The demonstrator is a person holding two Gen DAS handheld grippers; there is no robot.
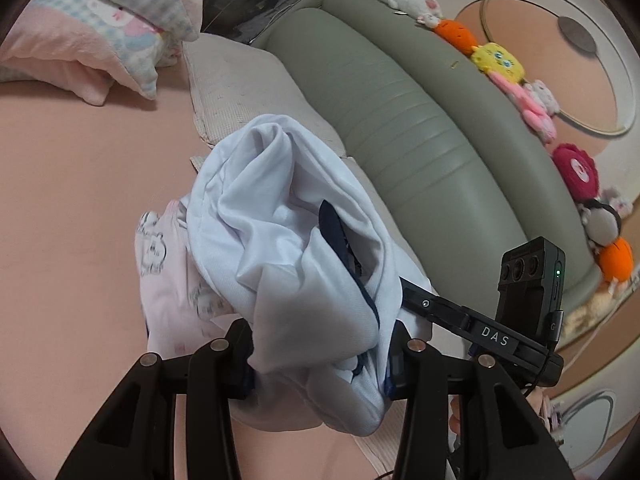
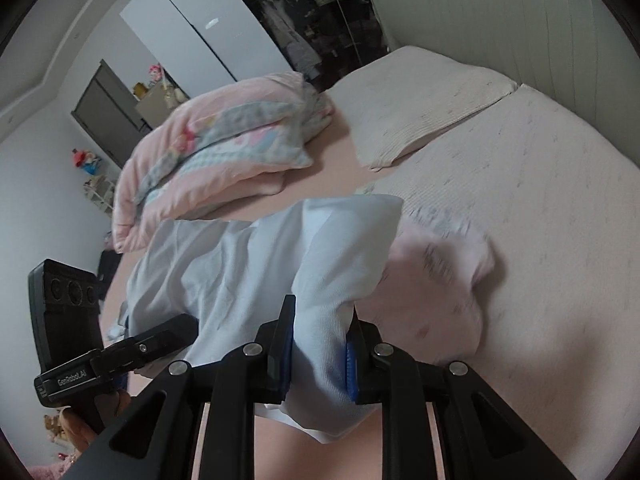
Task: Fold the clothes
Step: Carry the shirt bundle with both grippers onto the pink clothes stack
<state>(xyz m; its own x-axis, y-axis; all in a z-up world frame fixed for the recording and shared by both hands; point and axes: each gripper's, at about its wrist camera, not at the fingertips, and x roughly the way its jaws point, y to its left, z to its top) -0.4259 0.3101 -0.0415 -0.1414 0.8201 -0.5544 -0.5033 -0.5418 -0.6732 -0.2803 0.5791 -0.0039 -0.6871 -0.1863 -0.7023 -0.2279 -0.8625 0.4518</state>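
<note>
A white garment point(image 1: 280, 216) with dark navy trim hangs bunched above the pink bed sheet point(image 1: 72, 184). My left gripper point(image 1: 320, 364) is shut on its lower folds, cloth filling the space between the fingers. In the right wrist view the same white garment point(image 2: 248, 264) is pinched by my right gripper point(image 2: 320, 356), which is shut on a thick fold. The right gripper's body point(image 1: 500, 336) shows beside the cloth in the left wrist view, and the left gripper's body point(image 2: 112, 360) shows in the right wrist view. A pale pink printed garment point(image 1: 168, 280) lies under the white one, blurred point(image 2: 440, 280).
A folded pink patterned quilt point(image 1: 104, 28) lies on the bed point(image 2: 216, 152). Two pale pillows point(image 2: 420, 100) rest against a grey-green padded headboard point(image 1: 400, 120). Several plush toys point(image 1: 500, 60) line the headboard's top. A wardrobe and shelves point(image 2: 208, 32) stand beyond the bed.
</note>
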